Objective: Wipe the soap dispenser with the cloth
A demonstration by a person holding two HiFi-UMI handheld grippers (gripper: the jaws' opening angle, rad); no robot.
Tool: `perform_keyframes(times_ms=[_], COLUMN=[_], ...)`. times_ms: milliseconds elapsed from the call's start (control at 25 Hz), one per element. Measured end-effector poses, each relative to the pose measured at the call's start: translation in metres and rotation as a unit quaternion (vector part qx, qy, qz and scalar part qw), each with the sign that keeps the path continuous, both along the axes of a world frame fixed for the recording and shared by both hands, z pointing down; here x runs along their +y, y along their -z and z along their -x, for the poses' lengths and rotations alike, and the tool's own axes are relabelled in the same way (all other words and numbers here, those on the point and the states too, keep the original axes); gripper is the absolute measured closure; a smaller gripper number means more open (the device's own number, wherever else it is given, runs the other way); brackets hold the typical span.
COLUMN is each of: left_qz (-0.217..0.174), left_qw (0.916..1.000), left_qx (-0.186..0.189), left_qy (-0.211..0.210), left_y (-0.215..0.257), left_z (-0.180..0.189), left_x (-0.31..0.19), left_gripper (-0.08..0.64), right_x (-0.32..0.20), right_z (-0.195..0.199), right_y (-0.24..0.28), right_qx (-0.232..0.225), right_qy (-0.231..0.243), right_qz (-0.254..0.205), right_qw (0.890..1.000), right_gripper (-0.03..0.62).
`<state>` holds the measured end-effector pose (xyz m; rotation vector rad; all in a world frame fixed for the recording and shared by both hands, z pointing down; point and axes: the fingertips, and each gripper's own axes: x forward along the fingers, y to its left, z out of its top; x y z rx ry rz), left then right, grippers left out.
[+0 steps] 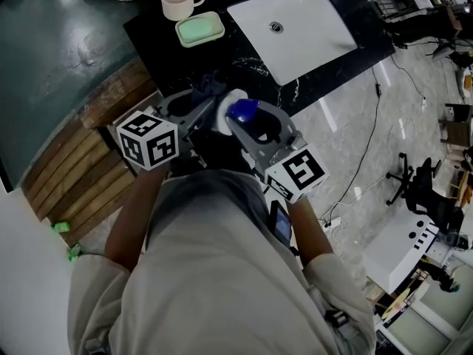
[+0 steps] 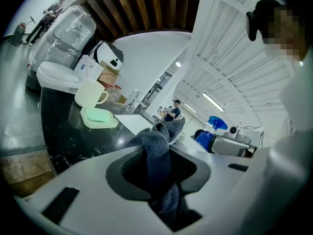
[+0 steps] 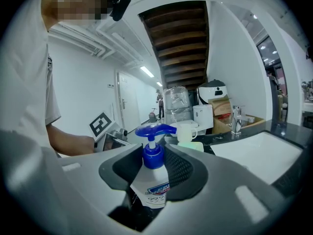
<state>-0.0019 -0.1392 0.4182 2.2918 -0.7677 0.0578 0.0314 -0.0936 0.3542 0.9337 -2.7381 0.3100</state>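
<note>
While my left gripper (image 2: 157,177) pinches the cloth (image 2: 161,141), the soap dispenser (image 3: 155,187) sits just to its right, clamped in my right gripper (image 3: 154,165).

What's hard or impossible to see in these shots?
- Bottom of the soap dispenser: in the right gripper view it is buried between the jaws. The print on its label is too small to read.
- Full extent of the cloth: in the left gripper view it is bunched up and sinks between the jaws.
- Whether cloth and dispenser touch: in the head view the jaws crowd over them.
</note>
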Motion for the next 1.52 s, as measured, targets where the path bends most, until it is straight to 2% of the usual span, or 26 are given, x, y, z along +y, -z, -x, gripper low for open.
perform_keyframes(times_ms=[440, 800, 1360, 1520], left_qz=[-0.018, -0.038, -0.057, -0.063], left_qw=[0.9983, 0.9960, 0.9929, 0.9928], left_qx=[0.056, 0.081, 0.103, 0.099], left_qy=[-0.001, -0.003, -0.012, -0.023], left_y=[0.040, 0.068, 0.101, 0.101], left_z=[0.000, -0.003, -0.005, -0.005], left_x=[0.005, 0.010, 0.033, 0.038], left_gripper=[0.460, 0.460, 0.460, 0.460], right_x=[0.000, 0.001, 0.002, 0.002], right_z=[-0.002, -0.005, 0.002, 0.002], right_y=[0.000, 0.000, 0.000, 0.002], right_qx=[-0.003, -0.003, -0.003, 0.000], right_qy=[-0.001, -0.006, 0.000, 0.000], right_qz=[0.002, 0.001, 0.003, 0.003], right_qw=[1.000, 1.000, 1.000, 1.000], right_gripper=[0.462, 0.463, 0.462, 0.462])
